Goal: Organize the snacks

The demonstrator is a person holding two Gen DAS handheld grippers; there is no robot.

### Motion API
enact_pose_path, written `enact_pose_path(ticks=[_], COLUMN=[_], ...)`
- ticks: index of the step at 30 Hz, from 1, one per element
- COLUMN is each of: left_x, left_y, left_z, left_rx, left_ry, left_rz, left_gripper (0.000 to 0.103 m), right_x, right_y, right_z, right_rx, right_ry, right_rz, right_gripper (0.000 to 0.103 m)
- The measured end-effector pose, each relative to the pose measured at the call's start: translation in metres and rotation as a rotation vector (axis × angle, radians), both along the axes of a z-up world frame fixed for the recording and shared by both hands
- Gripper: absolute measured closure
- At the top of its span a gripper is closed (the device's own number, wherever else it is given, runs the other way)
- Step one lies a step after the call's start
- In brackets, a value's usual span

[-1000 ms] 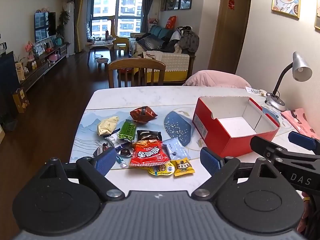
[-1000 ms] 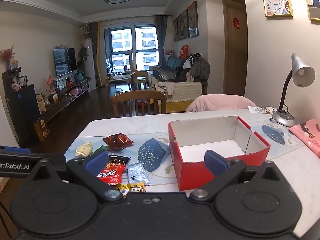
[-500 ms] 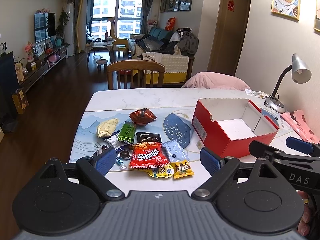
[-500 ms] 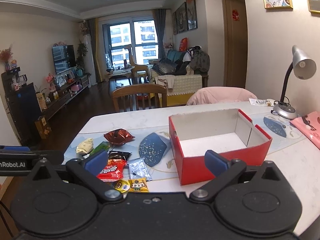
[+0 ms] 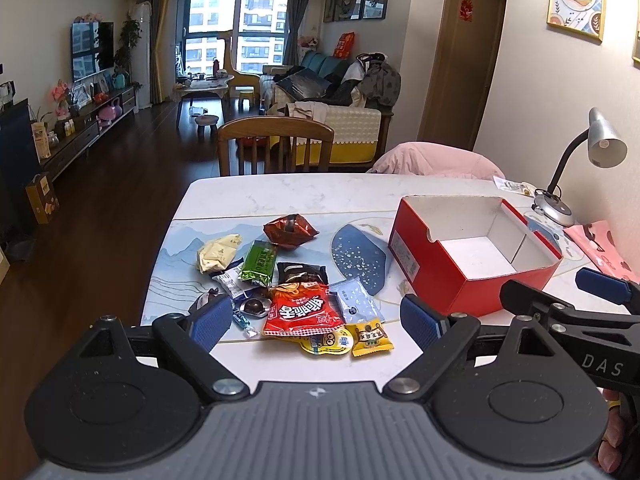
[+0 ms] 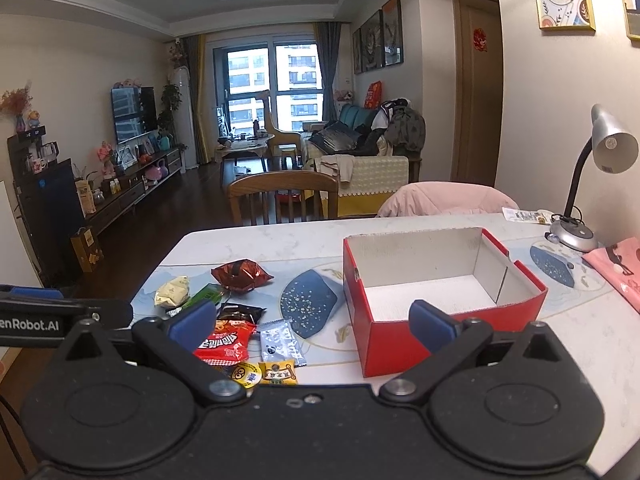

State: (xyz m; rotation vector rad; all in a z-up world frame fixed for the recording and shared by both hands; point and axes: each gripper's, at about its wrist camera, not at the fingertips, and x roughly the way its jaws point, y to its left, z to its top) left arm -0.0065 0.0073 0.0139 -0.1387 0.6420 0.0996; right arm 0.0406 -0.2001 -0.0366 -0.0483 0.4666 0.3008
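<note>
Marble table (image 5: pixel 248 200) bears a heap of bright crinkled snack packets (image 5: pixel 296 284) left of an empty red cardboard box (image 5: pixel 472 256); left gripper (image 5: pixel 316 320) and right gripper (image 6: pixel 312 320) both gape wide, empty.

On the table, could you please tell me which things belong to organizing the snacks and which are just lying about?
For the job:
- snack pile
- red box, open and empty
- left claw and right claw, both open

Lying about:
- desk lamp
- pink pouch
- small packet near the lamp

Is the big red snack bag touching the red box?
Apart. The left wrist view shows the red snack bag and red box separated by bare placemat and a pale blue packet.
</note>
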Motion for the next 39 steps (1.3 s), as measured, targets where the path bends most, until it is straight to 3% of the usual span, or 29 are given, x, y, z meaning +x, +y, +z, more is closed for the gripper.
enact_pose_path(ticks=[39], left_x=[0.007], left_y=[0.012], left_z=[-0.007], left_rx=[-0.032], left_ry=[0.007], left_rz=[-0.048], left_gripper=[0.012], right_x=[-0.002], right_y=[0.009], right_z=[0.004], right_rx=[-0.019], right_ry=[0.003], right_rz=[-0.013], right_gripper=[0.0])
